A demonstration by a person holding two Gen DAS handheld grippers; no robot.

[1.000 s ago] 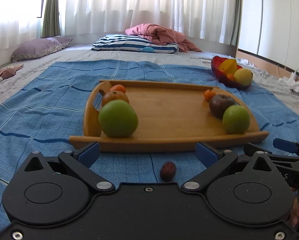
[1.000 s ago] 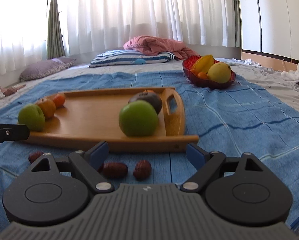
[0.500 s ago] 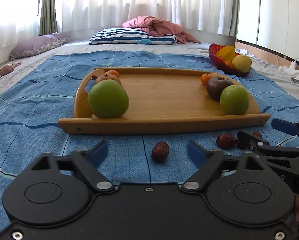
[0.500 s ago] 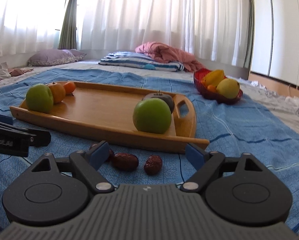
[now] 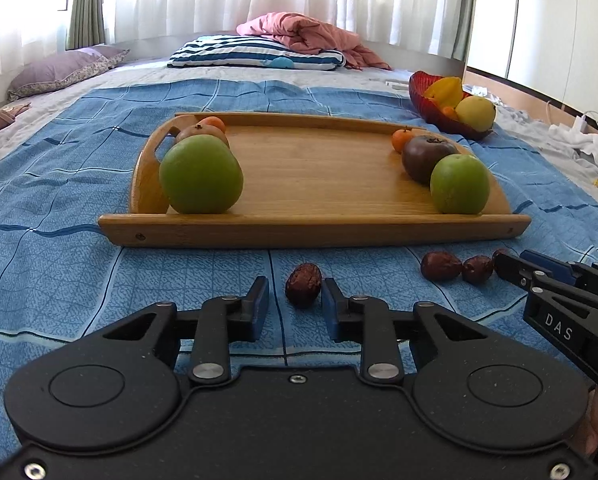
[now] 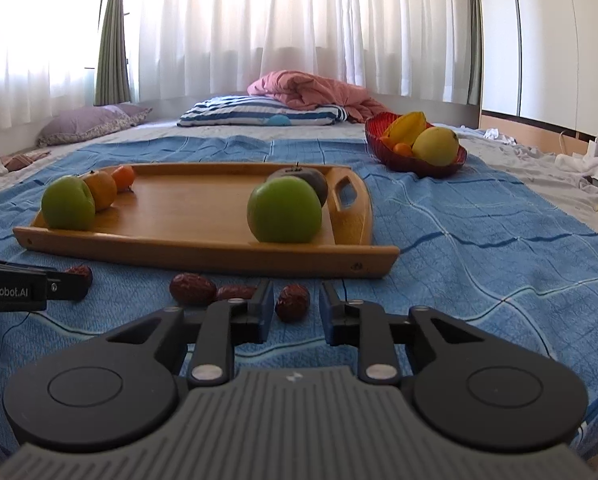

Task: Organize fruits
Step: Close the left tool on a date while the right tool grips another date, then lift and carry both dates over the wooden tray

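Observation:
A wooden tray [image 5: 315, 184] lies on the blue blanket and holds two green apples [image 5: 201, 176] [image 5: 459, 184], a dark fruit [image 5: 423, 156] and small oranges. Several dark red dates lie on the blanket in front of it. My left gripper [image 5: 295, 304] is low over the blanket, its jaws narrowed around one date [image 5: 303, 284] with small gaps on both sides. My right gripper [image 6: 297, 308] is likewise narrowed around another date [image 6: 293, 302], with a gap on its right side. Two more dates [image 6: 191, 288] lie to its left.
A red bowl [image 6: 415, 160] with yellow and orange fruit stands beyond the tray's right end. Pillows [image 5: 255, 52] and a pink quilt lie at the far end by the curtains. White clothes and cables lie at the right edge.
Both grippers' jaws have narrowed from wide open, each coming in around a date on the blanket. Both grippers have lowered slightly toward the dates.

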